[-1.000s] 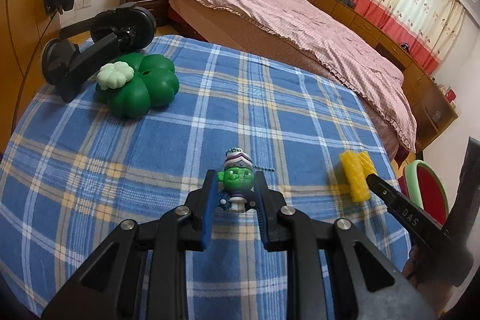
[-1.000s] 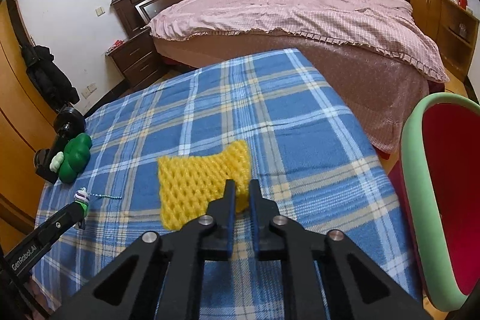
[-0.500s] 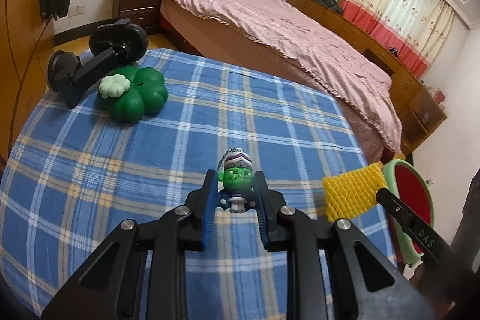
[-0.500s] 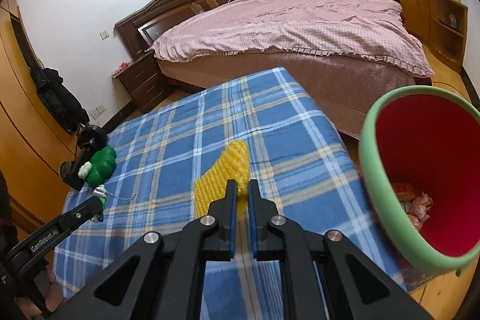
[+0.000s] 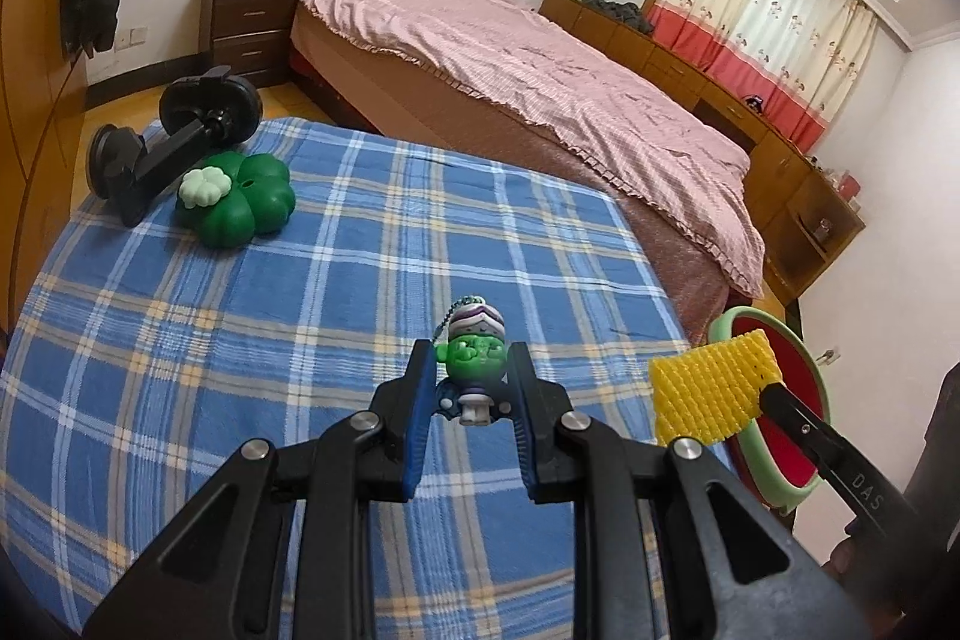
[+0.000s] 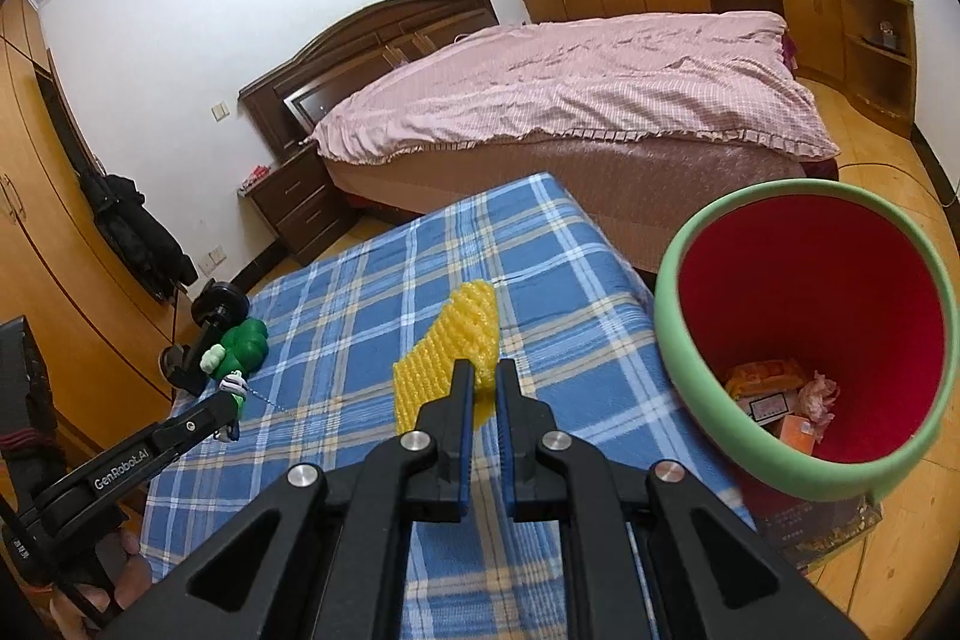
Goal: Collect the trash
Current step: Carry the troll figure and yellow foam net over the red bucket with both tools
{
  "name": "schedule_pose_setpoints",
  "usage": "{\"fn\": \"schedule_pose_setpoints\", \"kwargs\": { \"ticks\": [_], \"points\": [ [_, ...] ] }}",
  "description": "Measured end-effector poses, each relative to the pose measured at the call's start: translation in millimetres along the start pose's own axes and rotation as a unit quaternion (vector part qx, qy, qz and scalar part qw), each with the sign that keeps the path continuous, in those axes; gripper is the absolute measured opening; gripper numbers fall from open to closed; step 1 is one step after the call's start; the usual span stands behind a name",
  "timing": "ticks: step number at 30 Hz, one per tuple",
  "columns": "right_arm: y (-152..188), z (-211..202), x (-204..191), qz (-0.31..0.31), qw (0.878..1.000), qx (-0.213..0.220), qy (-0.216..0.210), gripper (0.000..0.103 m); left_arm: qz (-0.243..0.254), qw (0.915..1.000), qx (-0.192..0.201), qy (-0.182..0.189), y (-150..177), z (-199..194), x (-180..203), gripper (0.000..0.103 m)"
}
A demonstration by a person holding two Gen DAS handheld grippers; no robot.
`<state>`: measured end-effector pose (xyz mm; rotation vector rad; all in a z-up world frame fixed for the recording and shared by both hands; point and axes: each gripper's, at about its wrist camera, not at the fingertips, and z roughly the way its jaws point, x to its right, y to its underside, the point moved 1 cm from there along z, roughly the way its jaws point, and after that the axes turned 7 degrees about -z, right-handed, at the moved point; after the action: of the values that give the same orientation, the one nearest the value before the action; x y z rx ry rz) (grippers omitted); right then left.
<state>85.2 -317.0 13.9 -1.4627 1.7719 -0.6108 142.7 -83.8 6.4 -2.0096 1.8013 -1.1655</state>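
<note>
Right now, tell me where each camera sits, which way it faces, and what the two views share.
Left wrist: sits on the left gripper, looking down across the plaid table toward the bed; its fingers clamp a green keychain figure.
Right wrist: sits on the right gripper, facing the bed and the red bin; it pinches yellow foam netting; a hand shows lower left.
Shared: table, bed, bin, netting, figure, green clover toy, each other's gripper.

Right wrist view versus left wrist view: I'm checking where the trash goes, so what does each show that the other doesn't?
Only the right wrist view shows the bin's contents: wrappers at the bottom. Only the left wrist view shows the green figurine's face between the left gripper's fingers. Both show the yellow foam net clamped in the right gripper, and the plaid tablecloth.
</note>
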Motion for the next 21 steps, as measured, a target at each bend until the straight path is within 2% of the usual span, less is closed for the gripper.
{"fn": "schedule_pose_setpoints", "kwargs": {
  "ticks": [21],
  "points": [
    [-1,-60,33,0.029,0.998,0.059,0.021,0.009,0.040,0.9986,-0.003,0.036,12,-17,50,0.024]
  ]
}}
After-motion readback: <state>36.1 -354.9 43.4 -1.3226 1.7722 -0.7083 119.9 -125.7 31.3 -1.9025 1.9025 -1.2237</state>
